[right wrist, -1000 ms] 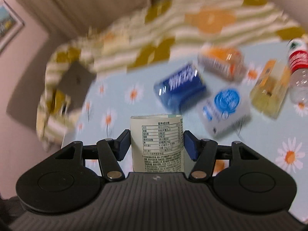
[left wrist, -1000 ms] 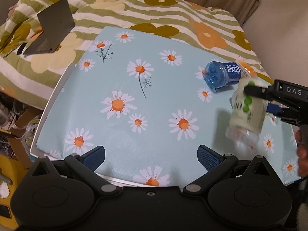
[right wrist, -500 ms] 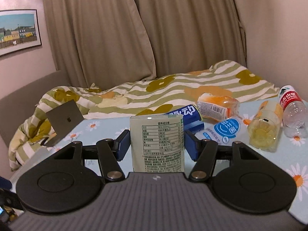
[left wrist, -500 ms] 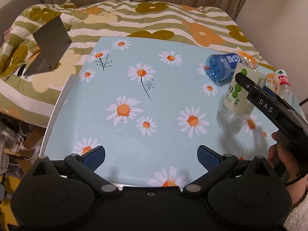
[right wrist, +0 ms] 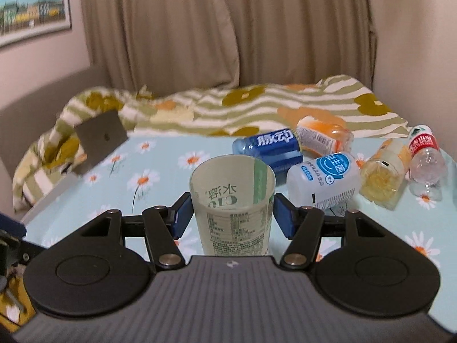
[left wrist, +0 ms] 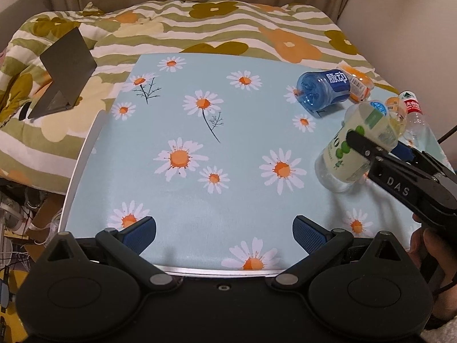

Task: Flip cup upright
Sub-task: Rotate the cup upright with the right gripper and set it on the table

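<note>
Cup point(right wrist: 232, 200) upright on surface point(left wrist: 200, 200), right side, between right tongs point(right wrist: 231, 217) pads. Behind cup: bottles point(right wrist: 322, 180) lying clustered. Laptop point(left wrist: 67, 68) on bed point(left wrist: 228, 28), left of surface. Left tongs point(left wrist: 224, 233) over near edge.

Daisy-print table point(left wrist: 200, 200) carries toppled bottles point(right wrist: 322, 181)

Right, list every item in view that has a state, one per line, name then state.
cup: upright, mouth up, base on the table, between the pads
right gripper: around the cup; contact cannot be told
left gripper: open, holding nothing
blue bottle: lying on its side
white bottle: lying on its side
orange bottle: lying on its side
red-label bottle: lying down
laptop: open, on the quilt
</note>
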Available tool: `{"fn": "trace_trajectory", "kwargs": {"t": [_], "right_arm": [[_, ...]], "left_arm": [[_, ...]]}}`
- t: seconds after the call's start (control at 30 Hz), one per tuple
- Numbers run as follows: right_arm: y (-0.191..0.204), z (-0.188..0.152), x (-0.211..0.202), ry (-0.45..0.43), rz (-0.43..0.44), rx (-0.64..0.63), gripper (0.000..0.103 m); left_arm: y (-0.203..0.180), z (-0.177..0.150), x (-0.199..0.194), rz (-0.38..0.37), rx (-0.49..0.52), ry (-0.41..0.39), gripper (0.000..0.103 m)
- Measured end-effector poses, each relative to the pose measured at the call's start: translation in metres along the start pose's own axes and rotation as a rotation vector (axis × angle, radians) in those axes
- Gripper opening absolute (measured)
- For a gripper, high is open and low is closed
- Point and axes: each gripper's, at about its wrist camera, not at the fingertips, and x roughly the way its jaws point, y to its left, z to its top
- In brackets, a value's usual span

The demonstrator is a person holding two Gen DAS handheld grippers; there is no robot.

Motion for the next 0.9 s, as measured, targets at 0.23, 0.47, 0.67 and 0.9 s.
{"fn": "trace_trajectory", "kwargs": {"t": [0.23, 0.47, 0.67, 0.9], "right_arm": [[0.011, 0.009, 0.003, 0.097, -0.004, -0.068, 0.076], [0.010, 0.017, 0.008, 0.140, -0.003, -0.066, 0.077], [0.009, 0.017, 0.011, 0.151, -0.032, -0.054, 0.103], [-0.002, 0.023, 0.002, 0.196, -0.034, -0.022, 0.103]], "left_arm": [[-0.004, -0.001, -0.001, -0.023, 0.005, 0.010, 0.103], [-0.005, 0.000, -0.003, -0.030, 0.008, 0.000, 0.103], [-0.007, 0.000, -0.002, -0.032, 0.005, 0.000, 0.103], [-0.014, 0.004, -0.010, -0.024, 0.007, -0.027, 0.103]]}}
